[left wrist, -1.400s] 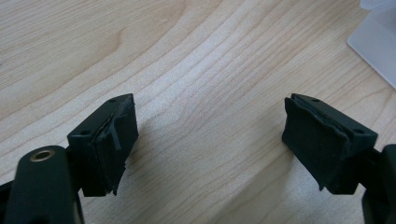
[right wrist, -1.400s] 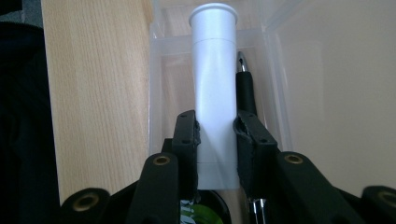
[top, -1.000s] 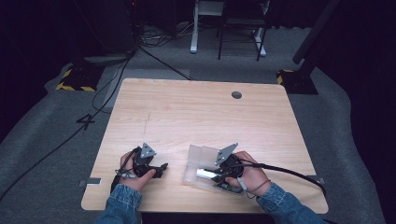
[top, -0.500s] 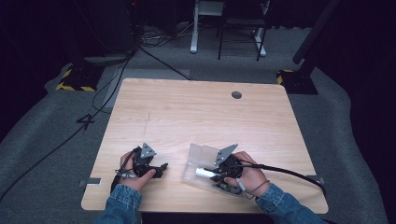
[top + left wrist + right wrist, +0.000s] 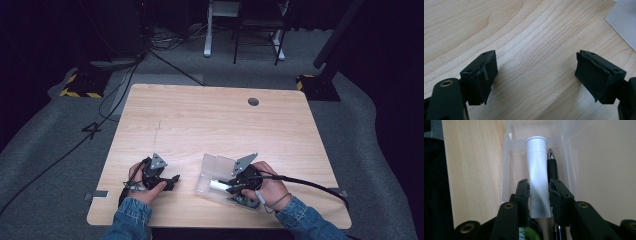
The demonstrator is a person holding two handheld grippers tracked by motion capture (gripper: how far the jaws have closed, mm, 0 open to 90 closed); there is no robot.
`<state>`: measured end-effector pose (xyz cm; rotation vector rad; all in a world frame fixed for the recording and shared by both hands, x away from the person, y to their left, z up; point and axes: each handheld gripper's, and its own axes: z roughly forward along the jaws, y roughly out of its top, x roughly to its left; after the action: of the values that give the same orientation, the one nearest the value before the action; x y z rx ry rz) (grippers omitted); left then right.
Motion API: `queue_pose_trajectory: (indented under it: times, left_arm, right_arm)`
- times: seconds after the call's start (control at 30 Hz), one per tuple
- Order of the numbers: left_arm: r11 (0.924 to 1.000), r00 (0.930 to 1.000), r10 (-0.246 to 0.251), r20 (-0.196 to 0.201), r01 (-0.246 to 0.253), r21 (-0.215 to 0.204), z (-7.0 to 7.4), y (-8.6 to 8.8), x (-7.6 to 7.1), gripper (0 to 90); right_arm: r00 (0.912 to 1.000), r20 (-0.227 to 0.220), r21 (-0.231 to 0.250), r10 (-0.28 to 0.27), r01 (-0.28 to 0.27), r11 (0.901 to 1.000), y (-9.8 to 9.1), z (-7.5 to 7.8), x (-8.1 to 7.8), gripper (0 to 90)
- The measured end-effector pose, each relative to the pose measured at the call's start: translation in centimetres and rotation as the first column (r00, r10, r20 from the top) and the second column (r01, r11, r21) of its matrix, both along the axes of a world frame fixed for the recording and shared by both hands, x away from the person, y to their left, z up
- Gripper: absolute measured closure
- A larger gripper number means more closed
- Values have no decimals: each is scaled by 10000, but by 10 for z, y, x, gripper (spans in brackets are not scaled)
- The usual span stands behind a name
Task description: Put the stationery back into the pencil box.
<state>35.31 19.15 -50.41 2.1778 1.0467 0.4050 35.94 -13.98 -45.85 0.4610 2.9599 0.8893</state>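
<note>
Gripped the white tube [image 5: 537, 170] between the pads of the right gripper [image 5: 539, 185], low inside the clear box [image 5: 507, 170]. Had a black pen [image 5: 552, 167] lying against the tube, just beyond the right jaw.

Probably risked snagging that pen on a lift, with the jaw so close to it. Might also have dragged the light box along, its walls standing near outside both jaws. Could have lost the smooth tube from a hold taken near its end.

Left little room sideways; offered free room upward, and bare table [image 5: 524, 25] outside the left jaw. Held the left gripper [image 5: 536, 75] wide apart and empty, with the box corner beyond its right jaw.
</note>
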Motion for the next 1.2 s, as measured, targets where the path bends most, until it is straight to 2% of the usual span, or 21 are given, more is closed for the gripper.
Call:
queue_pose_trajectory:
  times: [0.17, 0.37, 0.43, 0.53, 0.63, 0.77, 0.87, 0.93, 1.0, 1.1, 1.17, 1.2]
  left_arm:
    - [10000, 10000, 1, 0, -1, 0, 0, 0, 0, 181]
    - [10000, 10000, -6, -51, 5, -51, 0, -1, 1, 170]
    - [10000, 10000, -19, -61, 18, -56, 0, -1, 1, 170]
    - [10000, 10000, -27, -47, 27, -50, 0, -1, 1, 170]
    - [9998, 10000, -1, -79, -1, -194, 0, 0, 1, 170]
    - [9997, 9999, 85, -83, -86, -219, 0, 3, 2, 172]
    - [9999, 10000, 64, -36, -65, -79, 0, 6, 3, 173]
    - [10000, 10000, 3, -29, -4, -99, -1, 8, 4, 173]
    - [10000, 10000, -15, 17, 15, -28, 0, 10, 5, 173]
    - [9999, 10000, -41, -65, 40, -92, 0, 11, 7, 173]
    - [10000, 10000, -34, -16, 34, -76, 0, 13, 8, 173]
    - [10000, 10000, -58, -31, 58, -81, 0, 14, 9, 173]
  right_arm:
    - [9998, 158, 230, -77, 74, 9997, -3, 7, -1, 715]
    - [9939, 975, 930, -510, 419, 9948, -17, 31, 1, 676]
    - [9874, 1363, 1165, -806, 648, 9911, -25, 42, 2, 660]
    - [9776, 1716, 1445, -1216, 971, 9847, -36, 53, 5, 624]
    - [9704, 1785, 1791, -1627, 1305, 9751, -48, 61, 8, 593]
    - [9553, 1995, 2082, -2183, 1764, 9620, -66, 68, 14, 520]
    - [9407, 2111, 2213, -2657, 2188, 9504, -83, 74, 21, 455]
    - [9297, 2066, 2286, -3048, 2570, 9390, -98, 76, 27, 423]
    - [9142, 2063, 2486, -3489, 2959, 9223, -113, 77, 31, 390]
    - [9021, 1930, 2646, -3860, 3309, 9058, -129, 75, 36, 367]
    - [8957, 2028, 2533, -3956, 3423, 9048, -139, 74, 38, 334]
    - [8909, 2031, 2517, -4062, 3534, 9010, -144, 73, 40, 329]
